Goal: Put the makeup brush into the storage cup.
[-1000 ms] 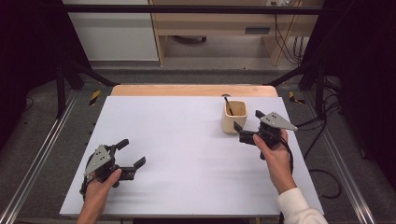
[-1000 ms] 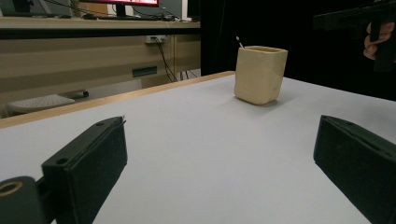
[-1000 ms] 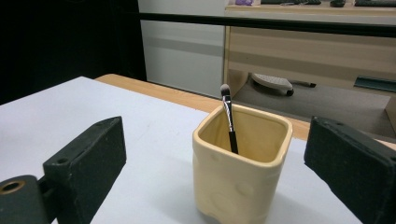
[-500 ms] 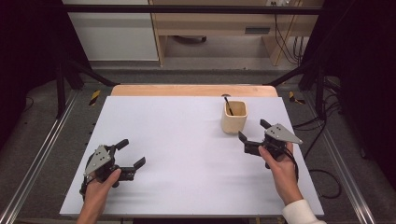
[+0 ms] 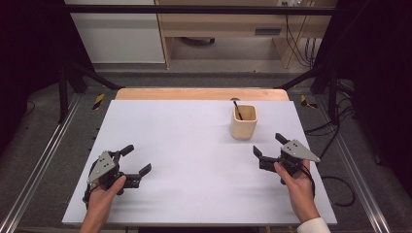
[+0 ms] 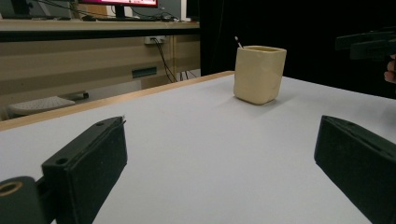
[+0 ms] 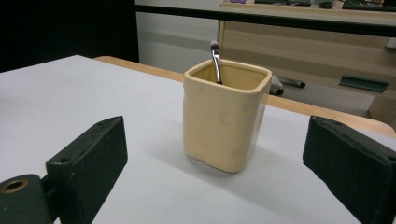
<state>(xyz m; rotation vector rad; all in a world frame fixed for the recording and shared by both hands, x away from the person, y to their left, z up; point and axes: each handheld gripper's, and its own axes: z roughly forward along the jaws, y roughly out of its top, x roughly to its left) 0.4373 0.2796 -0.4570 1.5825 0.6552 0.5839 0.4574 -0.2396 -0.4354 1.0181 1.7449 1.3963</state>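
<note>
A white table top point(image 5: 194, 145) with a wooden strip along its far edge is standing in a dim room, with a pale cabinet and a wooden desk on the floor beyond it and dark metal framing running down both sides. On the far right part of the white surface a cream cup point(image 5: 243, 122) with squared sides is standing upright, and a thin brush point(image 5: 237, 109) is leaning inside it with its tip poking above the rim. The right gripper point(image 5: 269, 146) is being held near the right edge of the table, just on the near side of the cup and apart from it; its jaws are standing wide apart and gripping nothing, and in the right gripper view the cup point(image 7: 225, 119) is sitting between them but farther off, with the brush point(image 7: 215, 60) rising from its mouth. The left gripper point(image 5: 135, 159) is resting at the near left of the table, well apart from the cup, its jaws likewise spread wide and empty. In the left gripper view the cup point(image 6: 259, 74) is showing far across the bare surface.
</note>
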